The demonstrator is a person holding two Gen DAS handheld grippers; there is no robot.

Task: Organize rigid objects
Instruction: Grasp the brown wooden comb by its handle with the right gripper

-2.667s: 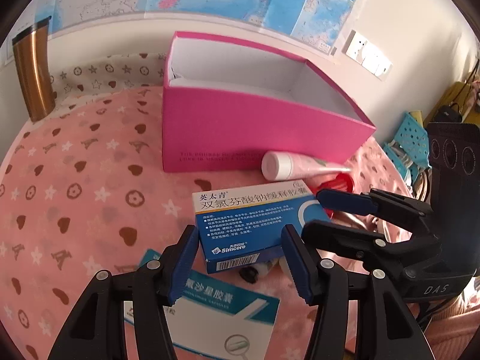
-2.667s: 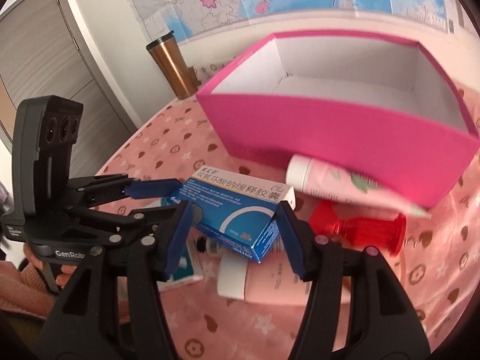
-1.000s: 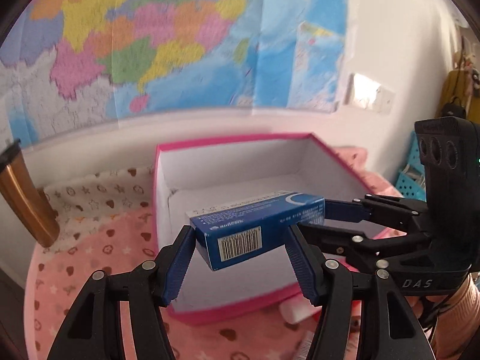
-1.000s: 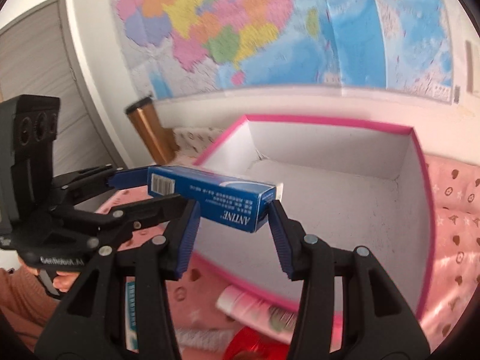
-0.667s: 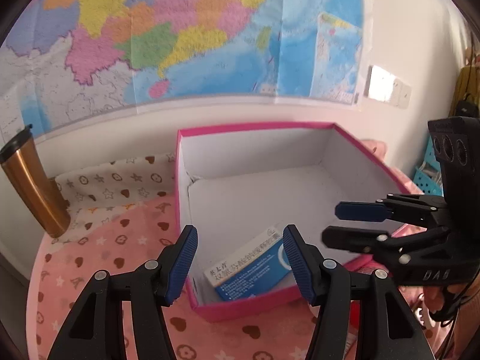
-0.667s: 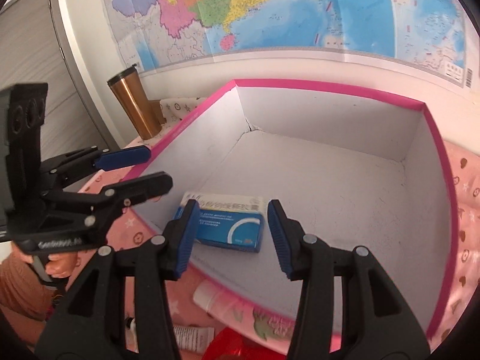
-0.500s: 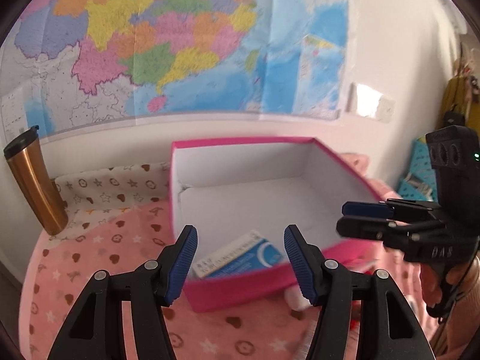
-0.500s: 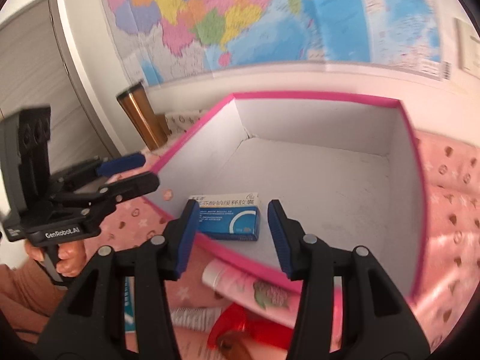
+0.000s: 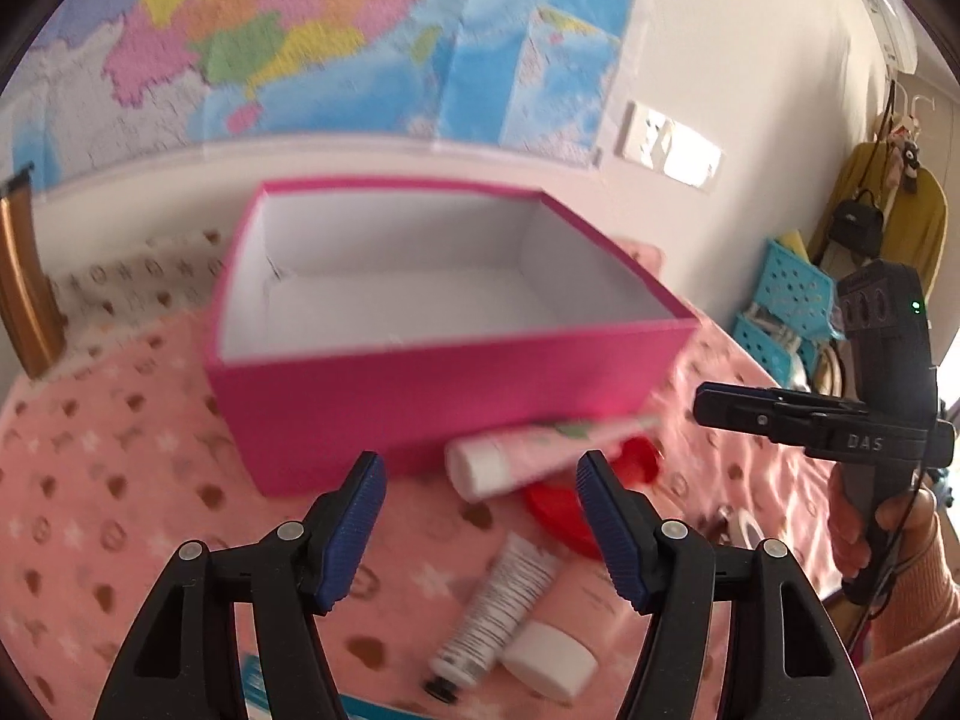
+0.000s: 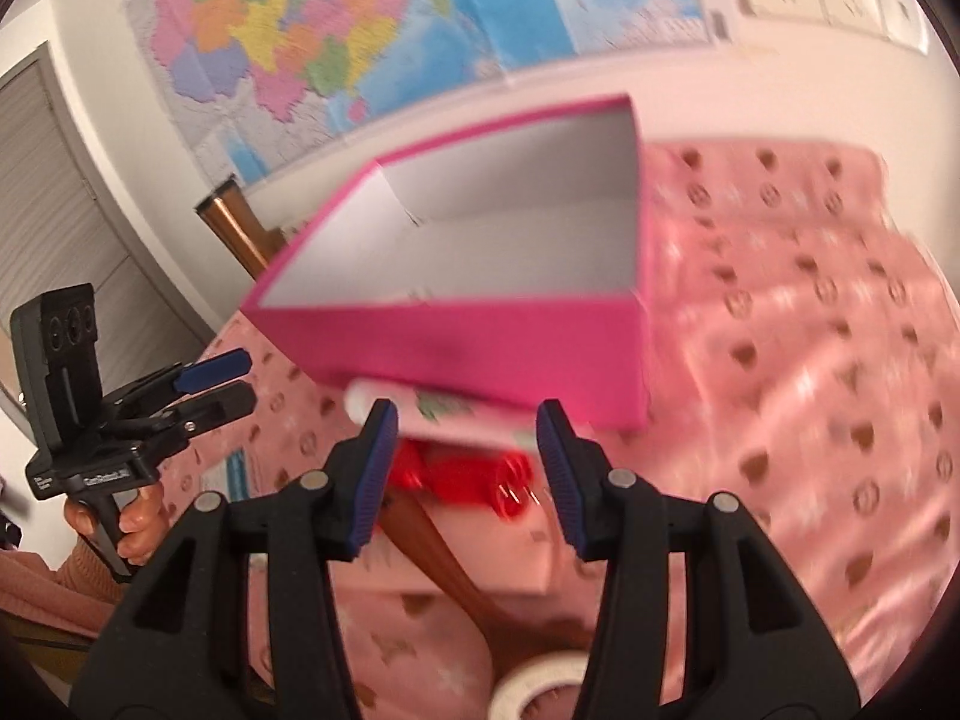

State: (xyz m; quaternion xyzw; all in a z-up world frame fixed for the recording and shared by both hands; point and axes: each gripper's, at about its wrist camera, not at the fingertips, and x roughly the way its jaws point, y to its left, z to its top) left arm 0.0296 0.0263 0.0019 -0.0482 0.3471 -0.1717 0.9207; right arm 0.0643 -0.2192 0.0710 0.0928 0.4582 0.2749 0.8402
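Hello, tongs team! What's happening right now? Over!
Left tongs opening, empty. Right tongs open, empty. Pink box ahead; pink tube and red thing still outside. Nothing blocking.

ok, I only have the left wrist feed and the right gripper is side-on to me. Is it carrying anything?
Observer: No. In the right wrist view the right gripper has its jaws apart with nothing clamped. The red plastic piece lies on the cloth just beyond them.
Operator: Anything near that piece I'd miss from here?
Observer: Yes, a brown handle-like stick runs out from under the red piece toward the camera. What it belongs to is hidden.
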